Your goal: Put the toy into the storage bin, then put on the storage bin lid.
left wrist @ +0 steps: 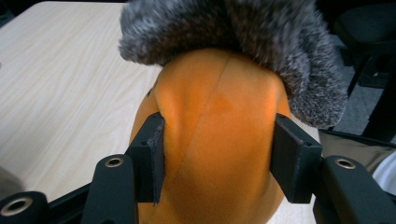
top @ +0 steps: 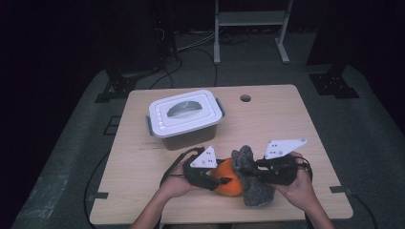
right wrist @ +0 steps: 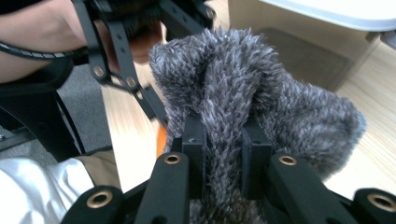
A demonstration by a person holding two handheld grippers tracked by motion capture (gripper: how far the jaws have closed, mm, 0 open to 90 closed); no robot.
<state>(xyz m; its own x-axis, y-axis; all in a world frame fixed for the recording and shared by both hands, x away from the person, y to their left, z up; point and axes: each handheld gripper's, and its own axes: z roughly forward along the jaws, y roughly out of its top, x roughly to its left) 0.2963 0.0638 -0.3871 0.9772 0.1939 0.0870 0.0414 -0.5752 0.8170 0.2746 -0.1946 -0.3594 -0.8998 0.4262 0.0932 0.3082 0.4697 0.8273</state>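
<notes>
I am working at a wooden table [top: 286,124], using the lidded plastic box [top: 185,118] as my landmark. On the near side of the box, close to the table's front edge, sits an orange plush ball [top: 228,180] half wrapped in a grey fuzzy cover [top: 253,174].

My left gripper [top: 216,180] has its jaws partly closed, pressing the orange ball from both sides, probably to steady it. My right gripper [top: 258,168] is pinched nearly closed on a fold of the grey cover, which bunches between the jaws; I judge this grip is for pulling the cover along the ball, though I cannot tell whether on or off.

The box has a white lid [top: 184,110] fully seated. Its contents are hidden.
</notes>
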